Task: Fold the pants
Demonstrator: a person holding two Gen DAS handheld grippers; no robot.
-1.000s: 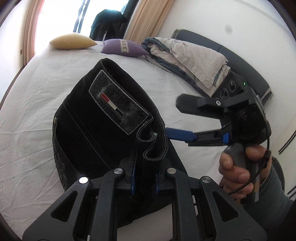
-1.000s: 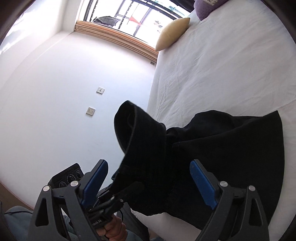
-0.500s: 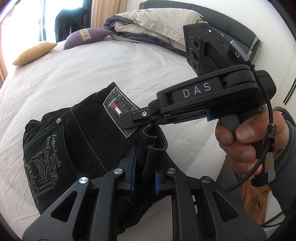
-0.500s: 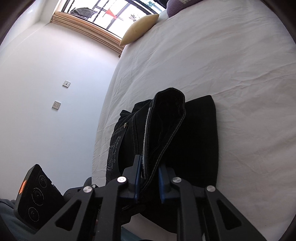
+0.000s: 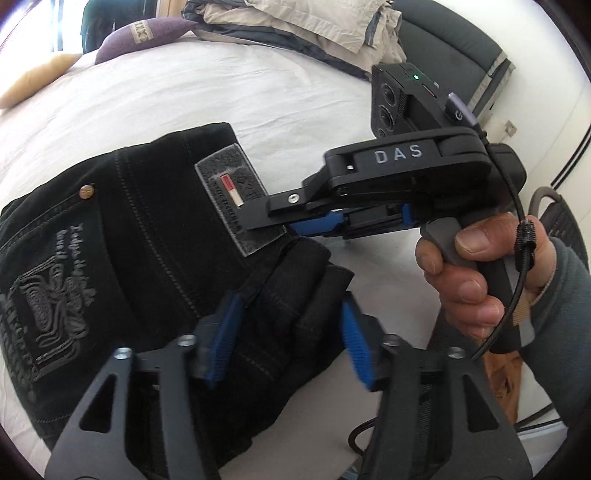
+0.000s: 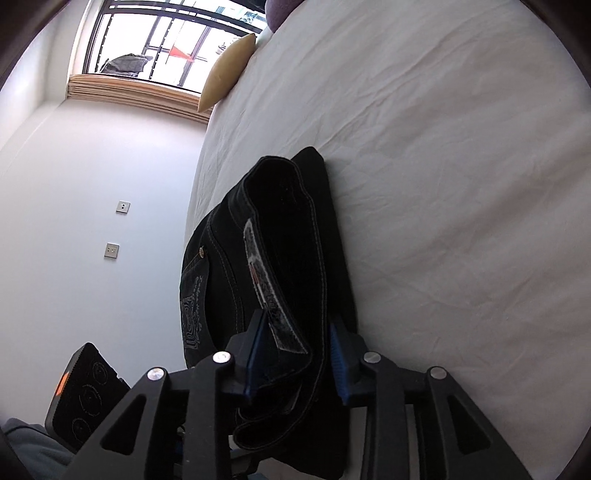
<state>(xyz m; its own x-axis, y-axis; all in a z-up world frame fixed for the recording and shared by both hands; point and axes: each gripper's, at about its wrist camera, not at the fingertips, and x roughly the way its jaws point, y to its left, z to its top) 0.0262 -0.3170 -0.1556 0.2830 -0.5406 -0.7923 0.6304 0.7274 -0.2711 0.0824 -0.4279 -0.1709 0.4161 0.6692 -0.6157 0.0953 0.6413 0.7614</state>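
Observation:
The black pants lie folded on the white bed sheet, back pocket and grey waistband patch facing up. My left gripper straddles a bunched fold of the waistband; its jaws are opening and the blue pads stand off the cloth. In the right wrist view the pants stretch away over the sheet. My right gripper has the waistband edge between its pads, and its jaws are opening too. A hand holds the right gripper just over the patch.
A purple pillow, a yellow pillow and a heap of beige and grey clothes lie at the bed's far end. The bed's left edge meets a white wall with sockets below a window.
Both grippers came down and laid the lifted waistband on the bed. The left jaws, shut on the cloth before, have parted. The right jaws closed on the waistband, then parted again.

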